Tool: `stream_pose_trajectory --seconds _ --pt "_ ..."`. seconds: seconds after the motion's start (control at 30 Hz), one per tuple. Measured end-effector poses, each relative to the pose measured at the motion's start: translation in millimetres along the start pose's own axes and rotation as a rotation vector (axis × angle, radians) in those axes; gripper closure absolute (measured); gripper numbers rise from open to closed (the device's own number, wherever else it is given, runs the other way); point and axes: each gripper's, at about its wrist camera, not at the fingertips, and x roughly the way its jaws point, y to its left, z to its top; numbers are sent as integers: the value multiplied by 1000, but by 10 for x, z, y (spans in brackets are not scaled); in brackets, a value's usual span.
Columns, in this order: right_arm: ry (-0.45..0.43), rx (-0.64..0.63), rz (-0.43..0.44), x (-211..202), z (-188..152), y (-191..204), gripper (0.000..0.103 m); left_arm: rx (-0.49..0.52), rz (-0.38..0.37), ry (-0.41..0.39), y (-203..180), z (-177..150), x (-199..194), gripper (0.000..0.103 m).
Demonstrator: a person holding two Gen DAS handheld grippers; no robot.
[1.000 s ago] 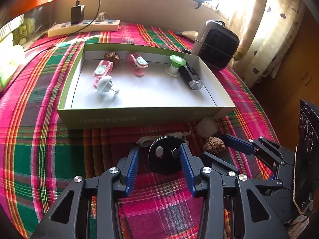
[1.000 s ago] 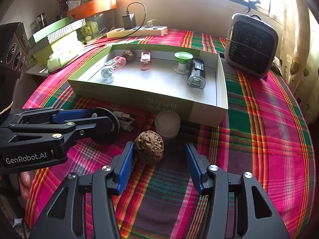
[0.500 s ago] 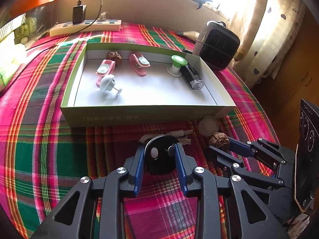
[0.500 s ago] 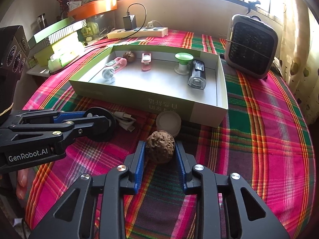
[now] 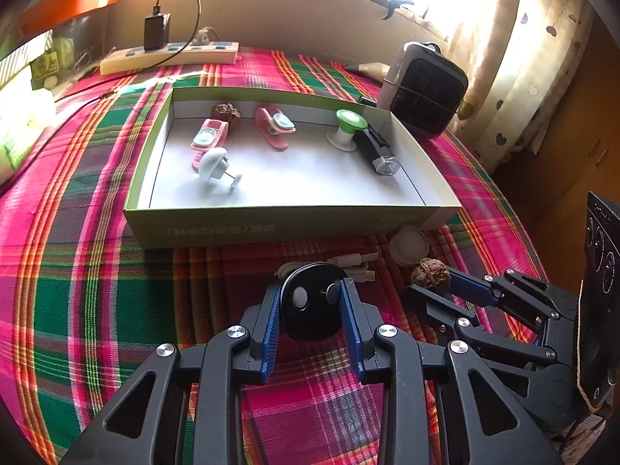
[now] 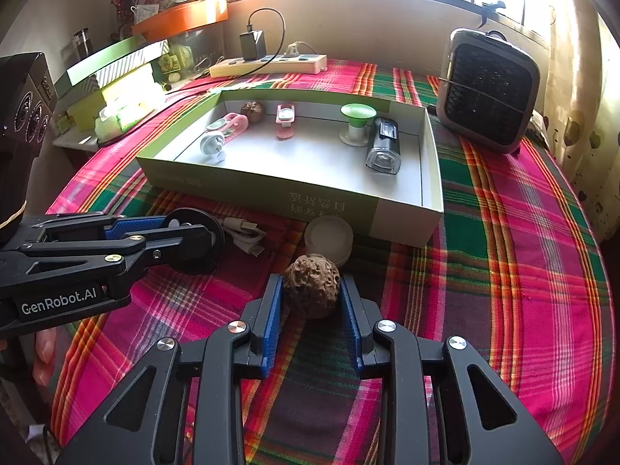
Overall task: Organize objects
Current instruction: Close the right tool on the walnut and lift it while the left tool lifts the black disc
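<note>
L gripper, lower centre of its wrist view, is clamped on a black round disc w/ a white button; both blue pads touch the disc's sides. R gripper, lower centre of its own view, is clamped on a brown walnut, pads pressed to both sides. Can't tell if either item is off the plaid cloth.

In the R view the L gripper comes in from the left edge, disc just beside a white cable. A white round lid sits directly above the walnut in frame, touching the box's near wall.

Green-and-white box fills mid-frame in the L view. Inside: 2nd walnut at upper left w/ a pink clip just below, white plug thing lower left, 2nd pink clip centre top, green-top spool and black bike light touching at right.

Upper right: small heater. Upper left: power strip w/ black charger plugged in.
</note>
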Motion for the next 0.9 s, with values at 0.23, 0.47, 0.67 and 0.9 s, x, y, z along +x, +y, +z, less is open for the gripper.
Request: stream_pose_trajectory --seconds 0.23,0.47,0.67,0.9 --pt "-9 6 0 -17 2 -8 73 10 16 -14 -18 1 -26 76" --pt "-13 8 3 -38 -5 0 73 18 22 -22 -34 -7 -49 76" --pt "-21 12 8 -69 1 5 73 28 25 -31 -60 -8 -80 76" --pt "-34 15 16 -111 22 15 73 48 45 -54 -101 -7 -139 76"
